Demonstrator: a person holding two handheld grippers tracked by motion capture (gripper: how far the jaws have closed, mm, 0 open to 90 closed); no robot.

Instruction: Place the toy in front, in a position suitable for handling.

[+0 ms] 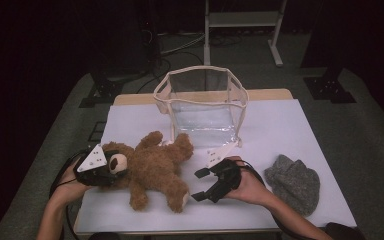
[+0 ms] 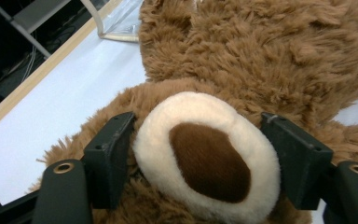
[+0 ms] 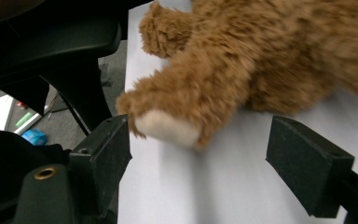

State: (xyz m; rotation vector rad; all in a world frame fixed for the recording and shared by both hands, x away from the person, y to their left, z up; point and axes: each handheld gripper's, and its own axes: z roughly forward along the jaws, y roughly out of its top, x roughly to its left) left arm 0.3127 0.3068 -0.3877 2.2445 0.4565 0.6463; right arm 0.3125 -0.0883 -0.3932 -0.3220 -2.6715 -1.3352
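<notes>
At the lower centre of the high view lies one brown teddy bear [image 1: 152,167] on its back on the white table [image 1: 280,130], head toward the left of the frame, legs pointing to the lower right. Counted across the table: one bear, one clear plastic bag with cream trim [image 1: 202,102] standing open just above the bear at upper centre, and one grey knitted hat [image 1: 294,182] at the lower right, well apart from the bear. Two grippers are in hand, one per side.

The left gripper [image 1: 111,165] comes in from the lower left, its forearm rising from the bottom edge and the hand lying low on the table, with the grey plate on top. In the left gripper view its two black jaws sit on either side of the bear's cream muzzle [image 2: 205,156], both pads pressed into the fur beside it, so the bear's head is pinched.

The right gripper [image 1: 200,184] sits at lower centre-right, the hand turned so the jaws point left toward the bear's legs, the forearm running off to the lower right corner. Its jaws are spread wide with nothing pressed between them; in the right gripper view the bear's foot with its pale sole [image 3: 168,128] lies just ahead, close to the left-hand jaw
</notes>
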